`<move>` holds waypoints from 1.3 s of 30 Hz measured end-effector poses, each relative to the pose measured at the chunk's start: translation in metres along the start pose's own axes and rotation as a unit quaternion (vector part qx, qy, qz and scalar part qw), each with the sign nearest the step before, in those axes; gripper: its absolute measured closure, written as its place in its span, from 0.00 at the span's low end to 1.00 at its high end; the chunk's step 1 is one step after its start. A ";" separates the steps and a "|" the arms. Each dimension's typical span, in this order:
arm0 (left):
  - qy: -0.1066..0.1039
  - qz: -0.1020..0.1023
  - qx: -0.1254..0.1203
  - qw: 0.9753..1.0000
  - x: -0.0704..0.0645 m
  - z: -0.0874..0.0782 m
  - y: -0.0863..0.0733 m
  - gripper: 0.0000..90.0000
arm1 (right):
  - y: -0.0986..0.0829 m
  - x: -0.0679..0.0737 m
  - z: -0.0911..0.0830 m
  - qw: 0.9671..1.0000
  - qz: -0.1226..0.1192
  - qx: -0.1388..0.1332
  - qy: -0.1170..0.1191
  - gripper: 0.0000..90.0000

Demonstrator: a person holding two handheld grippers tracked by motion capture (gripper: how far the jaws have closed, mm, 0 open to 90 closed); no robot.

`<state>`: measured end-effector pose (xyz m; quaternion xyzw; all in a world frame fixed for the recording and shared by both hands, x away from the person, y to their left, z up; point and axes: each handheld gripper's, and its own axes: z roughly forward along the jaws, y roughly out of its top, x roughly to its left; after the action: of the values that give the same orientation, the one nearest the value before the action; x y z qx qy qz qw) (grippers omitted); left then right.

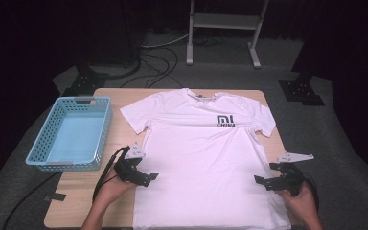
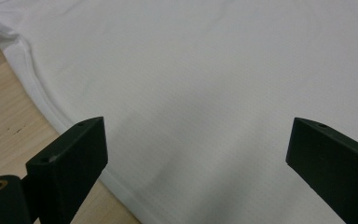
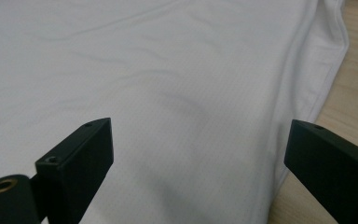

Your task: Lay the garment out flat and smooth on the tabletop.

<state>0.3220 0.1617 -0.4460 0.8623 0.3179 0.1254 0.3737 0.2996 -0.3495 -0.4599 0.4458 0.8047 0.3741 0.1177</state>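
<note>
**Dark studio, wooden table with a spread T-shirt and two hand-held grippers**

Black curtains and a grey floor surround a light wooden table (image 1: 120, 98). On it a white T-shirt (image 1: 206, 167) lies flat, front up, collar at the far edge and hem toward the person; a dark printed logo (image 1: 225, 120) sits on the chest. A blue perforated basket (image 1: 72, 133) stands on the table's left part, just beside the shirt's sleeve. A white metal stand (image 1: 224, 21) is on the floor beyond the table, with black cables near it.

Both forearms enter from the bottom edge. The left hand (image 1: 109, 188) holds the left gripper (image 1: 149, 177) low at the shirt's left side seam, jaws pointing inward over the fabric. The right hand (image 1: 301, 200) holds the right gripper (image 1: 261, 181) at the shirt's right side, jaws likewise pointing inward, mirroring the other.

In the left gripper view the two black jaws stand wide apart above the cloth, the hem edge and bare wood at lower left. In the right gripper view the jaws are equally wide, with the shirt's edge and wood at right. Neither holds anything.
</note>
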 end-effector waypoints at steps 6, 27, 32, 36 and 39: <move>0.001 0.003 0.000 1.000 -0.005 -0.005 -0.001 0.05 | -0.010 0.000 -0.003 1.000 0.001 0.002 0.001 0.09; 0.003 -0.004 -0.011 1.000 -0.015 -0.019 -0.014 0.05 | -0.035 0.004 -0.017 1.000 0.008 0.001 0.002 0.09; 0.009 -0.002 -0.010 1.000 -0.018 -0.025 -0.018 0.05 | -0.041 0.003 -0.026 1.000 0.013 -0.005 -0.002 0.09; 0.012 -0.002 -0.014 1.000 -0.022 -0.028 -0.022 0.05 | -0.046 0.003 -0.032 1.000 0.015 -0.006 -0.005 0.09; 0.014 0.000 -0.015 1.000 -0.025 -0.031 -0.024 0.05 | -0.051 0.003 -0.036 1.000 0.021 -0.009 -0.006 0.09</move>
<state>0.2776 0.1757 -0.4416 0.8547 0.3213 0.1426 0.3819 0.2471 -0.3809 -0.4705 0.4636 0.7910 0.3810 0.1190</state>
